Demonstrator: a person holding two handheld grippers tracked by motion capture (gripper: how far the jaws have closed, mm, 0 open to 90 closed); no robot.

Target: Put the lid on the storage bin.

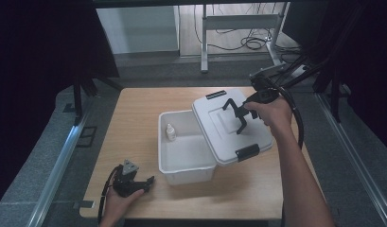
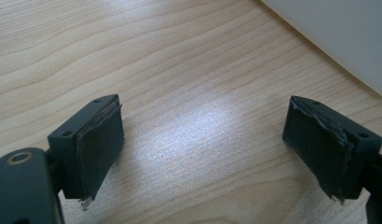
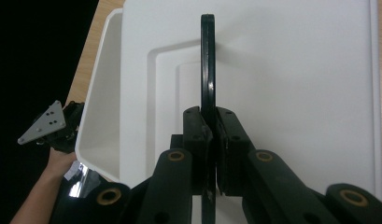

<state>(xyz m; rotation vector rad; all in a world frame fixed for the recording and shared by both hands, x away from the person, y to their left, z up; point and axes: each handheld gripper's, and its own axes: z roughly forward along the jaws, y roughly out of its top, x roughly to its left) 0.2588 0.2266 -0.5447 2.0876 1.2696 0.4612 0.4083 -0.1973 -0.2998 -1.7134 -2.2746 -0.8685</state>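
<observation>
High view: we see a white box (image 1: 184,156) on the table (image 1: 134,123) with its lid (image 1: 229,127) lifted and tilted, the right tongs (image 1: 238,113) clenched on the lid's black handle (image 1: 231,106), and a small bottle (image 1: 170,132) inside the box below them. The right gripper view adds what we miss from above: the jaws pinch the thin handle (image 3: 208,65) edge-on. In the left gripper view the left tongs (image 2: 202,144) are released over bare wood, the box wall (image 2: 338,37) just ahead to their right.
</observation>
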